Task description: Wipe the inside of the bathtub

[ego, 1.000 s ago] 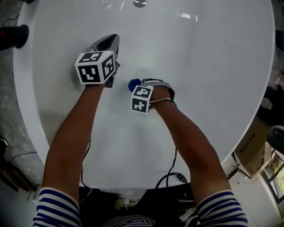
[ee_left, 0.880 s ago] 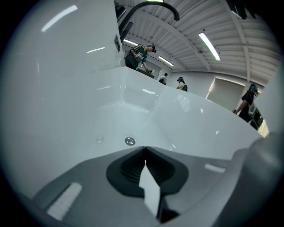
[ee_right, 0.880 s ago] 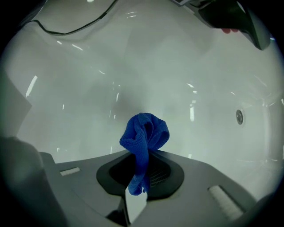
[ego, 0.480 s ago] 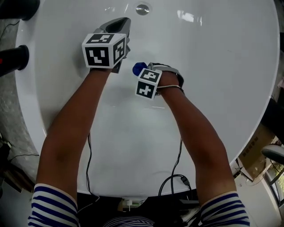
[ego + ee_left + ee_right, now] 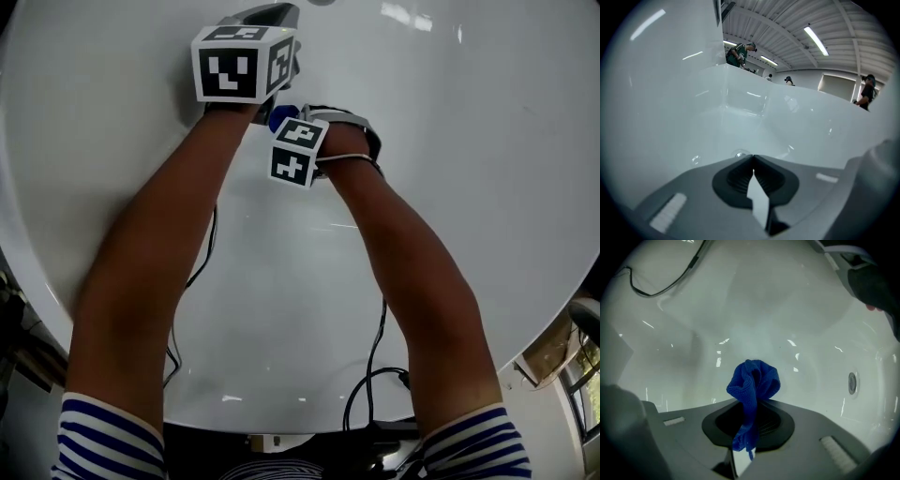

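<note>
Blue cloth point(image 5: 753, 376) — in right claw point(image 5: 753, 403)

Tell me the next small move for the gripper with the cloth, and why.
Probably ease the right gripper forward until the blue cloth presses on the bathtub wall, then sweep sideways. Its jaws are clamped on the cloth, which bunches out ahead of them with bare white wall beyond. Whether the cloth touches the wall cannot be confirmed.
</note>
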`<state>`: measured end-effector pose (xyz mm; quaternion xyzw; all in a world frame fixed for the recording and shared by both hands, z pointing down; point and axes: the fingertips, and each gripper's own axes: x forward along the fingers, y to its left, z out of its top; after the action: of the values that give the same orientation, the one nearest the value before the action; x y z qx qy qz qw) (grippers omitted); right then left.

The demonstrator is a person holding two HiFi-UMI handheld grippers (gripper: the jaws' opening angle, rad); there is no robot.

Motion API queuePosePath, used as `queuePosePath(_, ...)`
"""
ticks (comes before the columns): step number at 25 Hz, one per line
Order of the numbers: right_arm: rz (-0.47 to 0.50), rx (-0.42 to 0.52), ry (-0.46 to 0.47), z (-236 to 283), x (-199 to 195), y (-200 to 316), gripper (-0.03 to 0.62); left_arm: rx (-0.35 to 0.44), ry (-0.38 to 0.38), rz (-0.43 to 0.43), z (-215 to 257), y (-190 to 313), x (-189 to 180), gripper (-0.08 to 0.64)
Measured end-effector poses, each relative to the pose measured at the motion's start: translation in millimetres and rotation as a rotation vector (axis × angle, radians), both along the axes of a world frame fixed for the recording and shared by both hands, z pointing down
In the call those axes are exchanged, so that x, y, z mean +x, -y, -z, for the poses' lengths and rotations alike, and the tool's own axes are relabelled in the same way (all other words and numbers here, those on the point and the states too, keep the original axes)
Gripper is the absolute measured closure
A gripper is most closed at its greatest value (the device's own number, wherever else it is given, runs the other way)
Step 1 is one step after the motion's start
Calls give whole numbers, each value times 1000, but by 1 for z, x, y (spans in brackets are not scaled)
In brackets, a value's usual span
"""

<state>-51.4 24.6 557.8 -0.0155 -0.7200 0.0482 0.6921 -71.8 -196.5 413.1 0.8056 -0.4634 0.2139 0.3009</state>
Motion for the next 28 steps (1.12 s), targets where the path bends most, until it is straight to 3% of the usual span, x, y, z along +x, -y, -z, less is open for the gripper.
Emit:
queuePosePath(9, 79, 14, -53, -3, -7, -20, 540, -10, 2, -8, -2, -11, -4, 557)
queuePosePath(23, 89, -83, -74, -9, 1, -103, 540, -20, -3, -18, -4, -34, 14, 557)
queuePosePath(28, 94, -111, -79, -3, -8, -136, 540, -20, 0, -16, 2, -54, 3, 557)
